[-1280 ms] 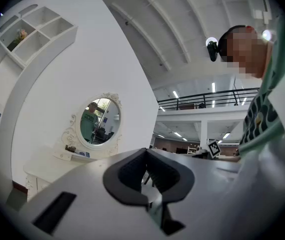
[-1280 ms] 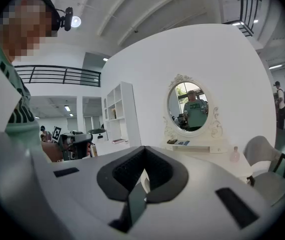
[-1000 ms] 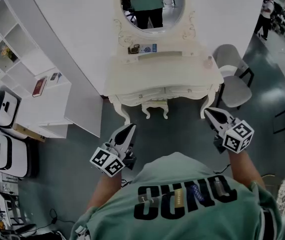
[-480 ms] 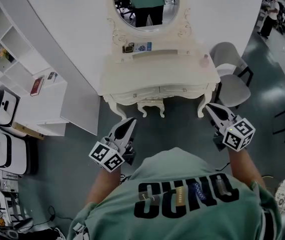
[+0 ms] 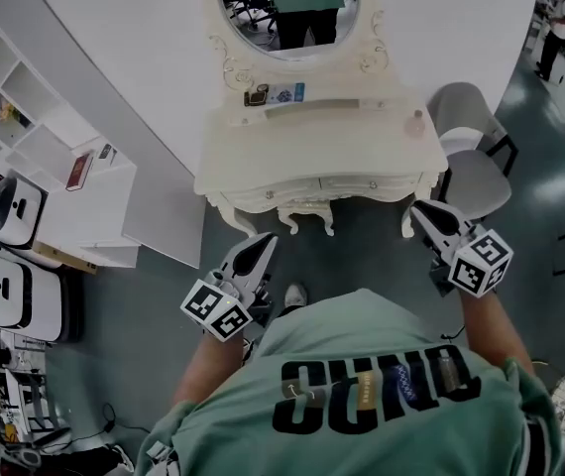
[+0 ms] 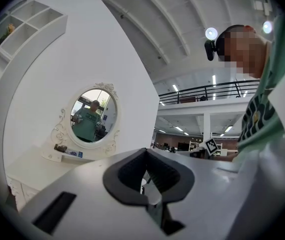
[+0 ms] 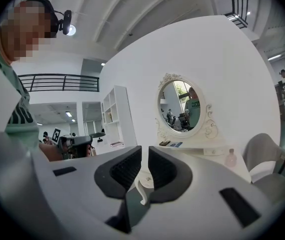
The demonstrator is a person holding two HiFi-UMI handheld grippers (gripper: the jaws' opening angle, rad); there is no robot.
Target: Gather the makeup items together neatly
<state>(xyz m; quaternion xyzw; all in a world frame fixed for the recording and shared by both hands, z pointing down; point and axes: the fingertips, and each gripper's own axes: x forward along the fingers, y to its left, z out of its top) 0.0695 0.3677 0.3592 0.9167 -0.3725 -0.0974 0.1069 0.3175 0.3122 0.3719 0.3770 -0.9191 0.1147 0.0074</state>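
Observation:
A cream dressing table point(image 5: 312, 157) with an oval mirror point(image 5: 287, 3) stands ahead of me on the floor. On its back shelf lie a small dark makeup item point(image 5: 256, 95) and a blue-and-white box point(image 5: 288, 93). A pink bottle point(image 5: 416, 124) stands near the table's right end, also seen as the pink bottle point(image 7: 230, 158). My left gripper point(image 5: 266, 238) hangs short of the table's front, shut and empty point(image 6: 145, 160). My right gripper point(image 5: 419, 209) is by the front right corner. Its jaws point(image 7: 145, 154) are opening by a narrow gap, with nothing between them.
A grey chair point(image 5: 469, 162) stands right of the table. A white shelving unit point(image 5: 74, 181) and white cases point(image 5: 10, 266) are at the left. A shoe point(image 5: 295, 294) shows below the table. A person point(image 5: 560, 8) stands far off at the right.
The dressing table has shifted a little in view as I stepped, and a shoe now shows in front of me. Both grippers hold about the same places.

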